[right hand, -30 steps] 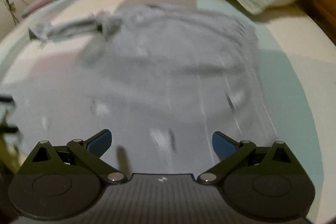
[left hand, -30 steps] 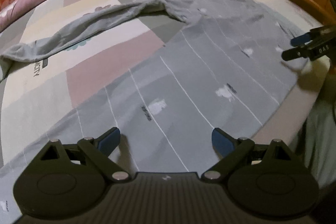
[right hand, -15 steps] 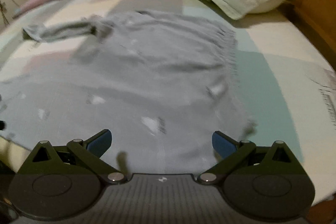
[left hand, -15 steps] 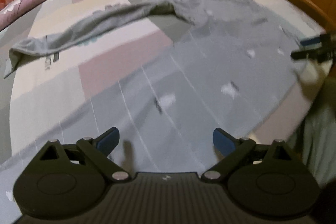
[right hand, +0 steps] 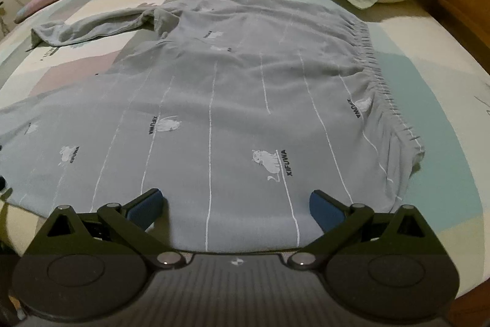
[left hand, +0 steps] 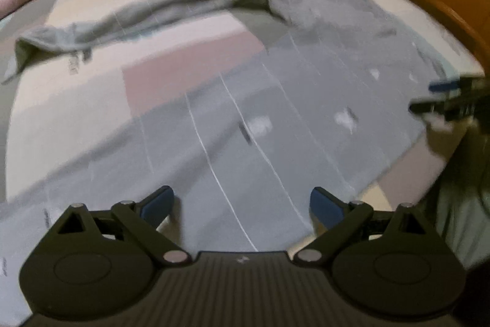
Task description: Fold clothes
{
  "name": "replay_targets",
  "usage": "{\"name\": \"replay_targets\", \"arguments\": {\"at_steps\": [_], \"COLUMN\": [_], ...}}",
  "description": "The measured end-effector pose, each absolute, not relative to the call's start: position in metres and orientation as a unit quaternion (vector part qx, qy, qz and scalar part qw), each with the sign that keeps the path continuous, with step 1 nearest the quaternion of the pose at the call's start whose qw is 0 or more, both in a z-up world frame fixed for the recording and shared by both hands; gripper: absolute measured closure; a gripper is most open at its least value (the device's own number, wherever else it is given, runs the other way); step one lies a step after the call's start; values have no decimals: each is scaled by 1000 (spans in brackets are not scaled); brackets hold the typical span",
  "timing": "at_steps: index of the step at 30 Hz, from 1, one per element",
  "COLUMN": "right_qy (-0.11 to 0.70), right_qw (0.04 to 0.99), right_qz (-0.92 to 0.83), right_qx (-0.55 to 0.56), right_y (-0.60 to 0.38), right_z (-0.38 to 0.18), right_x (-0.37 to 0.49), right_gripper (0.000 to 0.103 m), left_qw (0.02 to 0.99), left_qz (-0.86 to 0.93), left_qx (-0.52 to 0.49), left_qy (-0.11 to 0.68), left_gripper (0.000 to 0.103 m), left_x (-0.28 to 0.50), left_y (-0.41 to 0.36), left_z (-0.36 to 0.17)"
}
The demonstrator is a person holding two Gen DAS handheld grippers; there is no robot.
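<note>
Trousers [right hand: 232, 100] of thin grey cloth lie flat on the bed [right hand: 444, 57], ahead of both tools: soft, light, likely to slump. Left gripper [left hand: 242, 201] and right gripper [right hand: 234, 201] gape empty; pinching the near hem between each tool's fingers looks best.

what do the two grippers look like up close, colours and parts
Both look alike. The left gripper and right gripper each have a black ribbed body with a small light logo, two round black discs at the sides, black linkage arms joined by silver rivets, and blue pads on the fingertips. No cables, hands or sleeves show.
</note>
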State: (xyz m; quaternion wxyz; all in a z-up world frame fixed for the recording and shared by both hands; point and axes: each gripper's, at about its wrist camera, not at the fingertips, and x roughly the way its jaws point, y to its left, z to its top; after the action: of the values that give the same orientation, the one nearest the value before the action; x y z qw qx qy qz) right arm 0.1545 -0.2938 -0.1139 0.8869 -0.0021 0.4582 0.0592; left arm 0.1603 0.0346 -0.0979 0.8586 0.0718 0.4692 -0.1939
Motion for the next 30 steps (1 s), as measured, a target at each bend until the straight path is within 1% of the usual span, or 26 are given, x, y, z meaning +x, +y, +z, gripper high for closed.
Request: {"name": "replay_targets", "arguments": {"at_steps": [8, 11, 15, 22, 23, 26, 30], "right_qy": [467, 440, 427, 454, 449, 445, 448], "right_qw": [883, 895, 900, 886, 888, 889, 888], "right_qz": [35, 68, 87, 96, 95, 99, 100], "right_qx": [8, 30, 17, 15, 3, -32, -23], "right_y": [-288, -285, -267, -242, -239, -232, -237], "right_z": [-109, -92, -83, -111, -113, -116, -115], "right_x": [159, 157, 176, 198, 195, 189, 189], "right_gripper": [0, 0, 0, 0, 0, 0, 0], "left_qw": [883, 885, 878, 856, 858, 859, 868], "left_qz": [-176, -185, -193, -176, -180, -186, -177], "left_qx": [25, 27, 20, -3, -4, -8, -29], "left_qy": [435, 426, 438, 486, 480, 476, 464], "left_gripper": [8, 8, 8, 8, 8, 7, 8], "left_x": [192, 196, 205, 206, 203, 199, 211], "left_y": [30, 26, 21, 34, 38, 46, 65], "left_z": [-71, -68, -78, -111, -114, -110, -93]}}
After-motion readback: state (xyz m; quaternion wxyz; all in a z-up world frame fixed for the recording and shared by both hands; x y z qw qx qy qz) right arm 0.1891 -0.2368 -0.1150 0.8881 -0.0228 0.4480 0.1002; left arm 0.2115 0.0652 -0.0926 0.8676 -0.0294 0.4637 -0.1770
